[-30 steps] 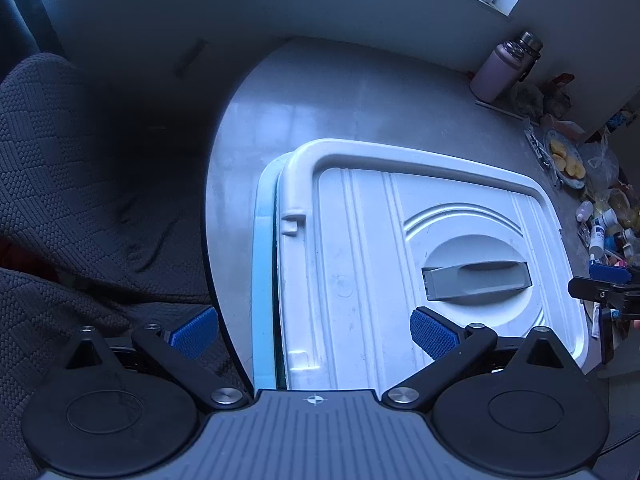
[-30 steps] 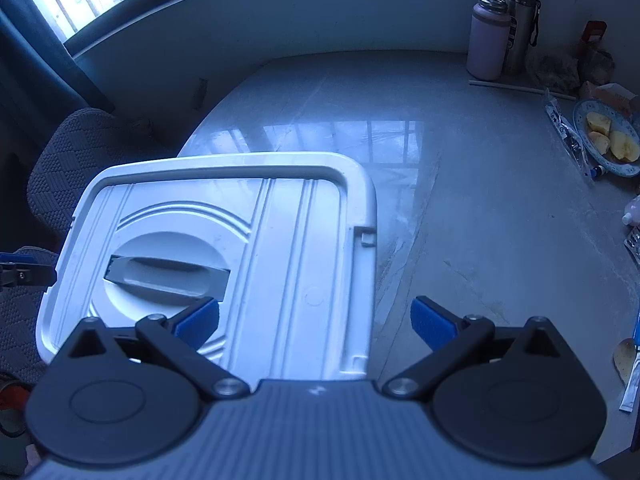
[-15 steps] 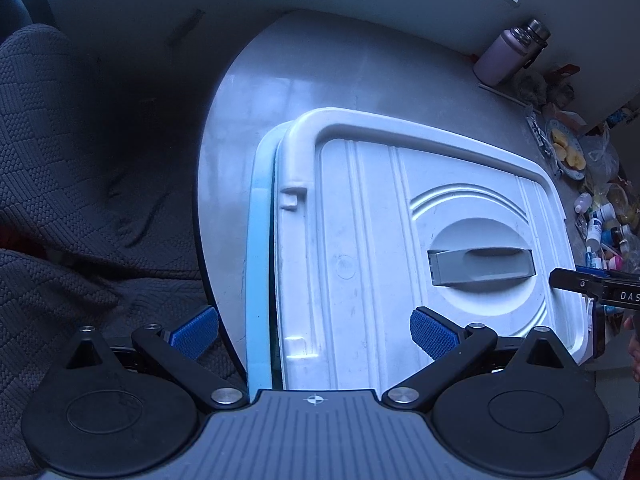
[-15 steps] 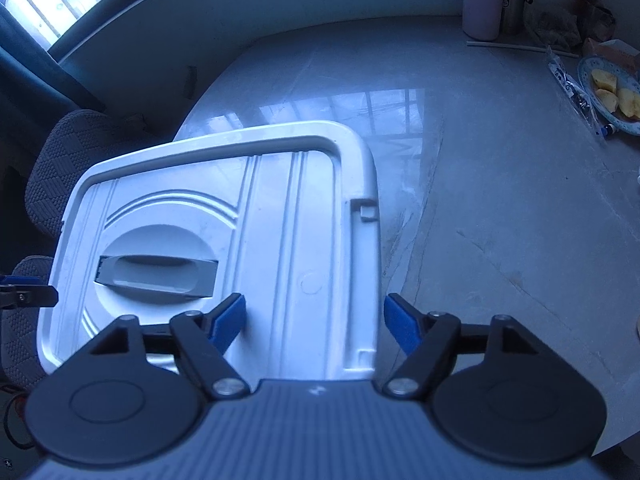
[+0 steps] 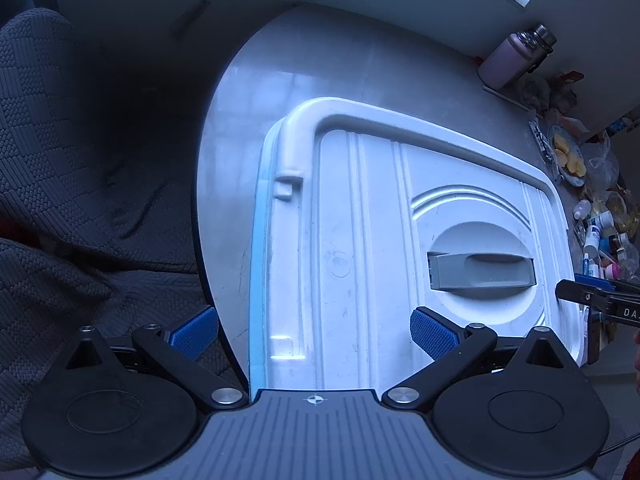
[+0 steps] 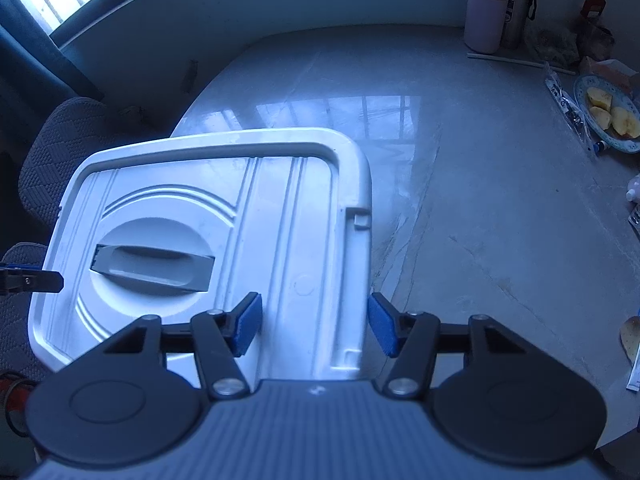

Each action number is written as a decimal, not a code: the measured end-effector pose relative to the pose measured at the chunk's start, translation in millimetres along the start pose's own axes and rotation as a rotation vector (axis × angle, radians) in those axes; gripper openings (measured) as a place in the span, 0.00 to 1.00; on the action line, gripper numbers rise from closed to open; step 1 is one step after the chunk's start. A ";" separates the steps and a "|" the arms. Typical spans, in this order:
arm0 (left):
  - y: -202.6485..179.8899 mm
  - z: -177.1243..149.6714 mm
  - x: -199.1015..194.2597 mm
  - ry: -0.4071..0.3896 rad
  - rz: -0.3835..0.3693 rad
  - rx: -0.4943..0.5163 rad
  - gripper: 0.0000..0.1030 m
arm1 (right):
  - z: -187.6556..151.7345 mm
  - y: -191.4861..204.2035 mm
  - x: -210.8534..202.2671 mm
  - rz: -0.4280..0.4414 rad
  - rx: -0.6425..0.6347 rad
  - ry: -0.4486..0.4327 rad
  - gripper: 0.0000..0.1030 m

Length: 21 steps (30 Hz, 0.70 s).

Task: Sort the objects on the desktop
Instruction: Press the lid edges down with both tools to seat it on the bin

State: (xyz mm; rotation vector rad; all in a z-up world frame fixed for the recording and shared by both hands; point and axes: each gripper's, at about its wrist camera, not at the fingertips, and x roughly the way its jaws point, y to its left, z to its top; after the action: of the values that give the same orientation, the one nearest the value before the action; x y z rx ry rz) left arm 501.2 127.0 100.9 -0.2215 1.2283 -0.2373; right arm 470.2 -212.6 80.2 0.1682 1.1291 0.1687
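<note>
On the pale marble counter (image 6: 480, 208) sits a big storage box with a white lid (image 5: 360, 240), close to the counter's rounded near-left corner. A grey recessed handle (image 5: 480, 272) lies in the round hollow of the lid, and a light blue edge of the box (image 5: 256, 264) peeks out under the lid's left side.

At the lid's left end, the left tool (image 5: 314, 326) hangs above with its blue pads spread wide: one pad is out beyond the lid over the dark quilted chair fabric (image 5: 80, 200), the other over the lid's ribbed top. It holds nothing.

At the lid's right end, the right tool (image 6: 315, 324) straddles the rim, its two blue pads set either side of that raised edge. The right pad is close against the lid's outer side; whether the pads actually press the plastic I cannot tell.

Far beyond the lid, by the wall, stand a pink flask (image 6: 484, 12) and a steel flask (image 6: 518, 4). To the right of the lid, well apart from it, a patterned plate (image 6: 584, 120) carries cut apple pieces (image 6: 612, 116).
</note>
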 end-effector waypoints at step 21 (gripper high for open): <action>4.5 -2.3 2.8 -0.014 -0.052 -0.012 0.77 | -1.4 1.6 5.9 0.024 -0.024 0.009 0.56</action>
State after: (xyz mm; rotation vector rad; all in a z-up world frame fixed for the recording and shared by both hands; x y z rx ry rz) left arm 500.2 130.4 96.4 -0.2651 1.2113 -0.2732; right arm 471.3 -209.7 74.8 0.1603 1.1335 0.2041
